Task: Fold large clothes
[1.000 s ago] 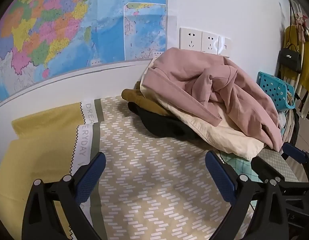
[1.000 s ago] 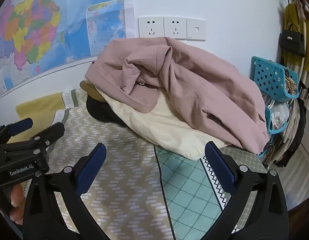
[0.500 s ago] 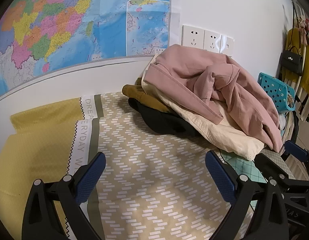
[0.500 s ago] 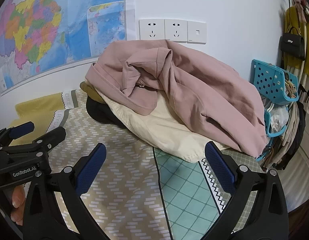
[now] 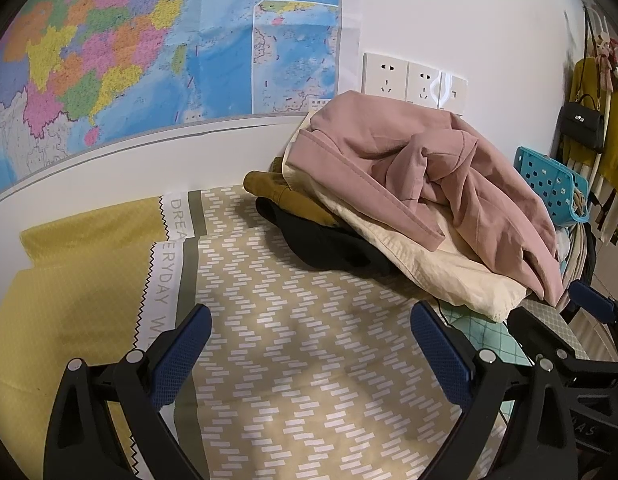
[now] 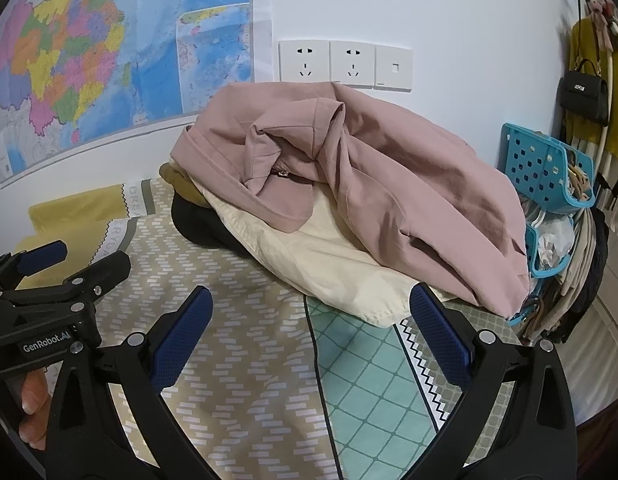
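Our left gripper [image 5: 309, 354] hangs with its blue pads spread wide over the patterned bedspread [image 5: 277, 320], holding nothing, and our right gripper [image 6: 307, 338] is just as wide apart and just as empty, low in its frame. The pink jacket [image 6: 389, 176] lies crumpled on top of the heap, centre to right of both views, hard against the wall under the sockets [image 6: 345, 64].

Beneath it we count three more garments: a cream one [image 6: 321, 256] spreading toward us, a mustard one [image 5: 293, 196] and a black one [image 5: 329, 240] poking out at the heap's left edge. Four pieces in all, as far as we can see; more may be buried.

The risk we judge greatest is pinching two layers at once, since the pink hem lies directly on the cream cloth. Pulling the jacket could also drag the whole heap forward or off the bed's right side, where a blue basket [image 6: 549, 172] hangs close by. Its sleeves are knotted into the middle, so a careless lift may bring it up twisted.

Outward: two sockets and one switch plate, one wall map [image 5: 149, 52] at upper left, one black handbag [image 6: 583, 94] at far right.
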The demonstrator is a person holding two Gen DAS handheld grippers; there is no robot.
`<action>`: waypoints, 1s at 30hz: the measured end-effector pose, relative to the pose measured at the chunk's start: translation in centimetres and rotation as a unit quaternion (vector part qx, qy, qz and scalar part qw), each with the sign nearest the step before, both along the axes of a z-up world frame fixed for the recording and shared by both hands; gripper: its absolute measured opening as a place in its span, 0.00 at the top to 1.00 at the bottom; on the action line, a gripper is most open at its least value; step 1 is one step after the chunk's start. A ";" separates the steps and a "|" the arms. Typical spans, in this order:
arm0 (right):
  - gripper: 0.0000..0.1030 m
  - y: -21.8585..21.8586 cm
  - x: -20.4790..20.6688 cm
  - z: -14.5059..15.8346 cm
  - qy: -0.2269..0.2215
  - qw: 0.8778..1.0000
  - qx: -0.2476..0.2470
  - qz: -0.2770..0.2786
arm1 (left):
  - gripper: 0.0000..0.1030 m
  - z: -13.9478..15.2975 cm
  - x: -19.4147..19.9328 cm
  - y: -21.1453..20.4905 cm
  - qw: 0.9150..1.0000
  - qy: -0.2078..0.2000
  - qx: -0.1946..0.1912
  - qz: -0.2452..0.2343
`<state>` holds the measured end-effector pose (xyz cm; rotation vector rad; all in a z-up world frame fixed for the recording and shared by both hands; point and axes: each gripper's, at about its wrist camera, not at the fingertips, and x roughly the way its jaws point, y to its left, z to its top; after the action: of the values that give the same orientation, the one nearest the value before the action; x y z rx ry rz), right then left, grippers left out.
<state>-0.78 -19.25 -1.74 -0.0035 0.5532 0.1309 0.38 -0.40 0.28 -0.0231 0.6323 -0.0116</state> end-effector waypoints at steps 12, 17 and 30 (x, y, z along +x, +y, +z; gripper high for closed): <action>0.05 0.2 0.0 0.1 -0.006 1.000 -0.004 0.002 | 0.06 0.0 0.0 0.0 1.000 0.000 -0.003 0.000; 0.05 0.3 0.0 0.1 -0.006 1.000 -0.007 0.003 | 0.07 0.0 0.0 0.0 1.000 -0.001 -0.002 0.001; 0.05 0.3 0.1 0.1 -0.007 1.000 -0.007 0.004 | 0.07 -0.1 0.1 0.0 1.000 0.000 -0.003 -0.001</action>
<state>-0.67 -18.97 -1.68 -0.0202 0.5411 0.1358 0.44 -0.39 0.20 -0.0284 0.6332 -0.0151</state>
